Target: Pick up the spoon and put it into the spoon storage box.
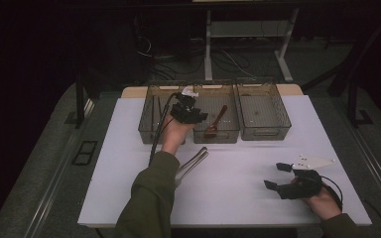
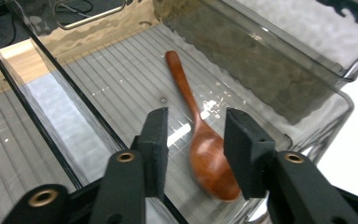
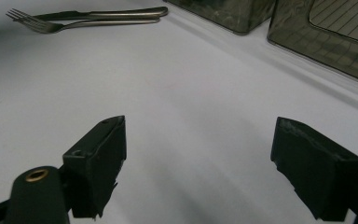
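While our left gripper (image 2: 193, 154) hovers with jaws parted and gripping nothing, the reddish-brown wooden spoon (image 2: 200, 140) lies on the ribbed floor of the middle clear smoky plastic bin (image 1: 216, 137) at the white table's (image 1: 129, 198) far edge. Near the right front corner our right gripper (image 3: 200, 168) rests wide open and empty; a steel fork (image 3: 81, 21) lies by the front edge.

The high view is dim: only the white table (image 1: 238, 193) catches light, and the room behind falls to near black. In the left gripper view, glare streaks the clear bin (image 2: 261, 60), its walls rippling with reflections. In the right gripper view, the near tool blurs softly and casts faint shadows.
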A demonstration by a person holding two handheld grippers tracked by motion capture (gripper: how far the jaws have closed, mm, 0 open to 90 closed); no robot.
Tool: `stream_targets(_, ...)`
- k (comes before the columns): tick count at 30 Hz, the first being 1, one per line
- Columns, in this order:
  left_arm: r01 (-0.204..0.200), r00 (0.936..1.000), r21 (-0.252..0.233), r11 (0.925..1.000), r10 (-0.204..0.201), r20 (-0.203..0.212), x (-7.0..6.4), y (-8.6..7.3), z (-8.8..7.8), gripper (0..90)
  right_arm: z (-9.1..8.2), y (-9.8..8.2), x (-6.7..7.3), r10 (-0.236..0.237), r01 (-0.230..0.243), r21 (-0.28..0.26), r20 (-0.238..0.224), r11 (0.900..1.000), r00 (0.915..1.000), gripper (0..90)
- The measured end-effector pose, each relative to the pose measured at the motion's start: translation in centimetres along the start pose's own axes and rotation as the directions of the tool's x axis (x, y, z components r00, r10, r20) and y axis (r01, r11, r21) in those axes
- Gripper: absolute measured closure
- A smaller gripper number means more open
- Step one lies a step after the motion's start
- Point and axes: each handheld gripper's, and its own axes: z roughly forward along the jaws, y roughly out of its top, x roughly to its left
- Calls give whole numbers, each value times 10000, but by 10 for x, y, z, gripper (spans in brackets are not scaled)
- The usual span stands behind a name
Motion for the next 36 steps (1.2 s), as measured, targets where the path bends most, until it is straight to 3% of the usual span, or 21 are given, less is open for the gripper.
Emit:
stream_targets(3,-20,9998,-206,9998,24,198,-2,0,-6,541,0,0,0,-18,18,12,0,10000,10000,174)
stream_targets(22,-928,9919,-336,9951,953,838,-23,-14,-42,389,0,0,0,20,-20,18,33,10000,10000,174)
stream_targets(36,-1055,9856,-552,9929,1118,1265,-40,-49,-63,331,2,0,-1,72,-73,72,75,9999,9999,174)
